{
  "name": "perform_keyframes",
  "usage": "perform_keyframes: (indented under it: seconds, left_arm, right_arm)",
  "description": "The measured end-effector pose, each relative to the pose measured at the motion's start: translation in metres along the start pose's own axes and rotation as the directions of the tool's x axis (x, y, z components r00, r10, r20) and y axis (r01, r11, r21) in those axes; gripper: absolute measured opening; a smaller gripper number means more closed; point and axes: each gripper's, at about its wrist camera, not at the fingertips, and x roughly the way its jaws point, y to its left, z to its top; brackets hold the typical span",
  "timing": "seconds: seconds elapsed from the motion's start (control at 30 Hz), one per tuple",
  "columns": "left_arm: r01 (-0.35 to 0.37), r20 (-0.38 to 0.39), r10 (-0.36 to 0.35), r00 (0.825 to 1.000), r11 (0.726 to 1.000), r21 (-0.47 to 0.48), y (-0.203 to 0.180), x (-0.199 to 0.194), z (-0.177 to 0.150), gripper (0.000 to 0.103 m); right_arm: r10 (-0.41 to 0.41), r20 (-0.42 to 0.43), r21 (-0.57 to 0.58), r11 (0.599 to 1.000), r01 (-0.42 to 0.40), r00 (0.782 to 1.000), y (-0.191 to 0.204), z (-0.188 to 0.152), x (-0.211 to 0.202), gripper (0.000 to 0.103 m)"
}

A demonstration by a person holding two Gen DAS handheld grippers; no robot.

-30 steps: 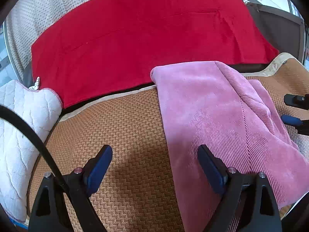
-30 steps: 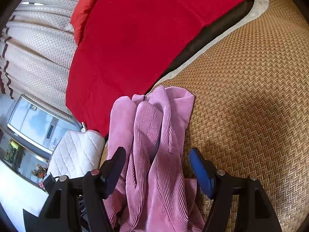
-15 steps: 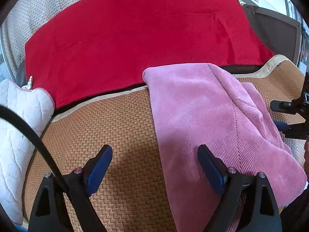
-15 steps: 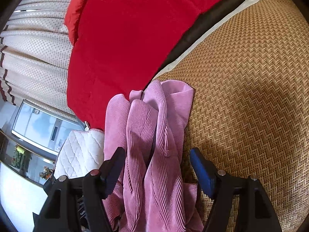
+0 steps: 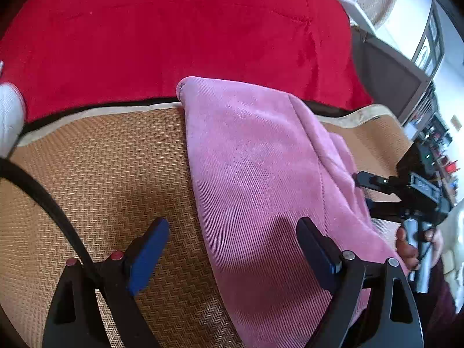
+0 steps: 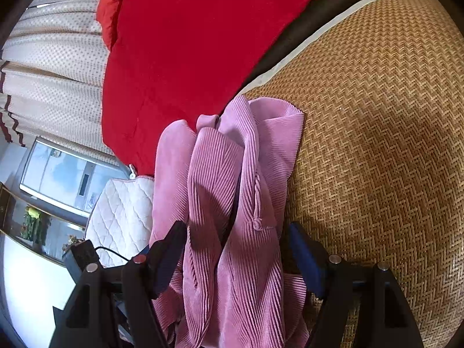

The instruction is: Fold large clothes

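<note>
The pink garment (image 5: 261, 179) lies in a long, partly folded bundle on the woven mat (image 5: 101, 179), its far end reaching the mat's pale border next to the red blanket (image 5: 174, 34). It is corduroy, ribbed along its length, and looks soft and fairly thick: it should drape and sag when lifted rather than hold a shape, and the stacked layers will probably slide over each other unless they are pinched together. A doubled edge or a seam seems the safest place to take hold; the stitched seam running down the top face offers one such line.

From the right-hand side the bundle shows several rolled folds lying side by side, with a small button or tab (image 6: 256, 221) on one ridge. The top face seen from the left is smooth and flat, with finer ribbing.

The left gripper (image 5: 232, 249) hovers above the mat with its jaws wide; one pad is over bare mat, the other over the garment's near end, and neither presses on the cloth. The right gripper (image 6: 236, 256) straddles the rolled folds, jaws fairly wide, with cloth between the pads but not clamped as far as I can judge. A hand (image 5: 417, 246) holds its handle beyond the garment.

A white quilted cushion (image 6: 121, 217) sits off the mat's edge.
</note>
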Motion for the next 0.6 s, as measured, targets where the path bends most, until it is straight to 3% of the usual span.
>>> perform_keyframes:
  seconds: [0.3,0.5,0.6]
  left_arm:
    - [0.185,-0.084,-0.19,0.978,0.981,-0.055,0.01,0.013,-0.002,0.09]
    - [0.338,-0.106,-0.351,0.93,0.933,-0.119,0.015,0.018,-0.004,0.09]
    - [0.348,-0.097,-0.363,0.927,0.927,-0.138,0.016,0.022,-0.004,0.09]
  right_arm:
    - [0.021,-0.007,0.005,1.0,-0.021,1.0,-0.009,0.009,-0.001,0.077]
    - [0.046,-0.055,-0.042,0.998,-0.048,0.997,0.005,0.003,0.017,0.078]
    - [0.056,-0.054,-0.049,0.997,-0.058,0.997,0.012,0.001,0.024,0.086]
